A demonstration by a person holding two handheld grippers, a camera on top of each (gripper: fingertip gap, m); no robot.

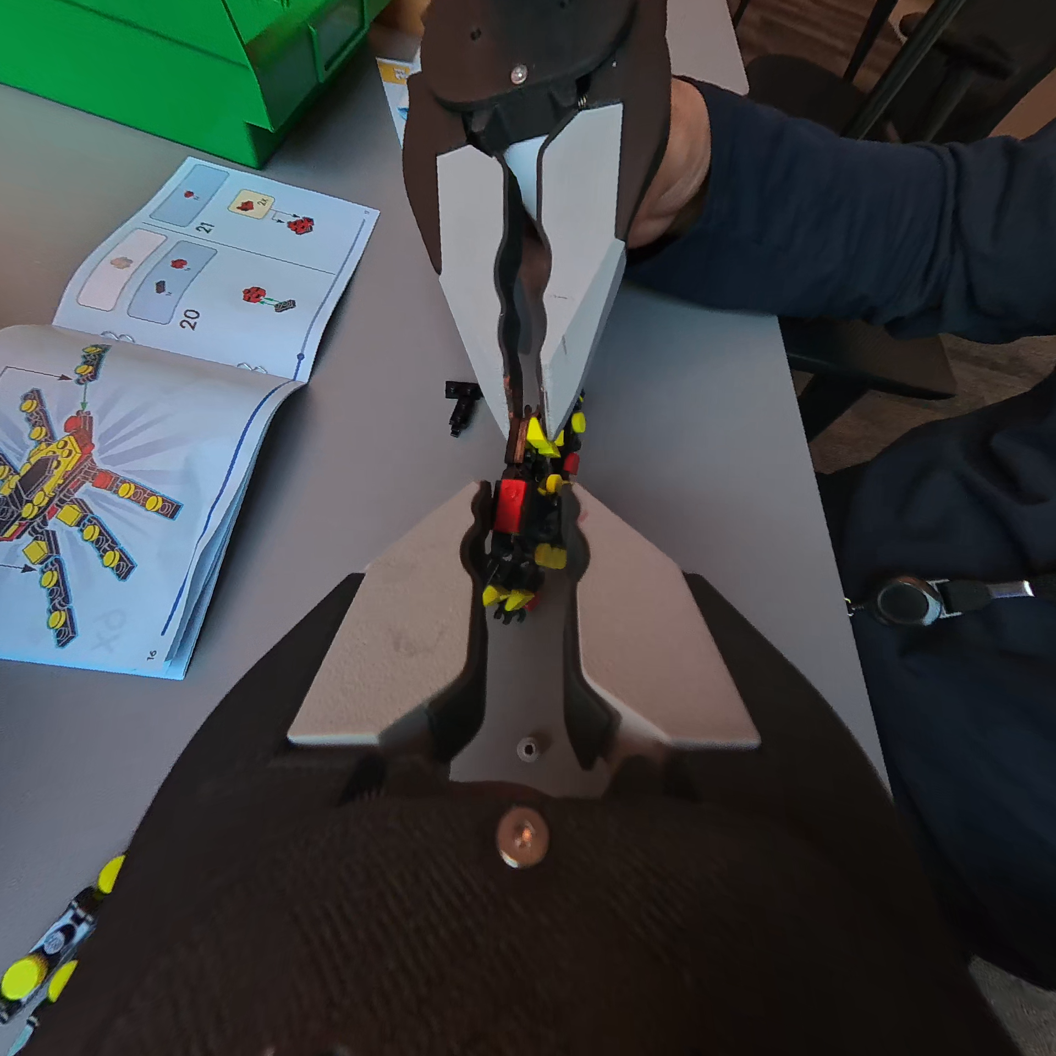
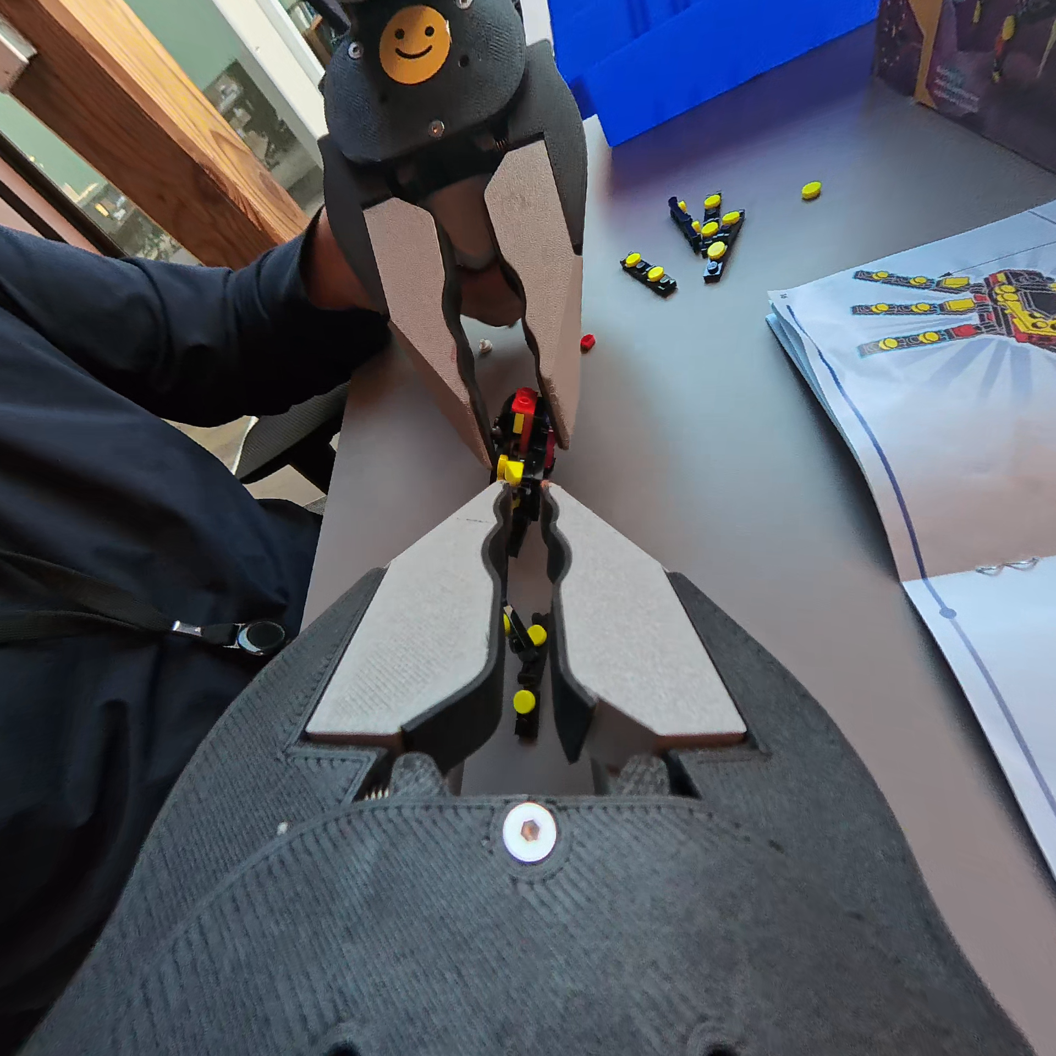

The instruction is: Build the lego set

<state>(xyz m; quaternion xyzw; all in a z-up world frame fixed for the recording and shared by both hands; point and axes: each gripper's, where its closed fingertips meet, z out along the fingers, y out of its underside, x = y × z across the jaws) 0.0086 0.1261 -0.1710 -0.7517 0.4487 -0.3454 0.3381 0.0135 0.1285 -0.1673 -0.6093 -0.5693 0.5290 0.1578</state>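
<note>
With its jaws clamped on the lego model (image 1: 523,531), the left gripper (image 1: 526,497) steadies it above the surface (image 1: 371,434) edge. Opposite, the right gripper (image 2: 523,494) pinches a black leg strip (image 2: 526,668) at the model's far end, likely for joining; beyond the model lies the open instruction booklet (image 1: 188,400) for reference.

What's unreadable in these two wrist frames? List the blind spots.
- Black, red and yellow lego assembly: in both views its shape is mostly hidden between the left gripper and right gripper; the contact point of the pieces is not visible.
- Yellow-studded black strip: cut off by the bottom-left edge of the left wrist view.
- Open instruction booklet: cut by the right edge of the right wrist view.
- Small grey piece: too small to identify.
</note>
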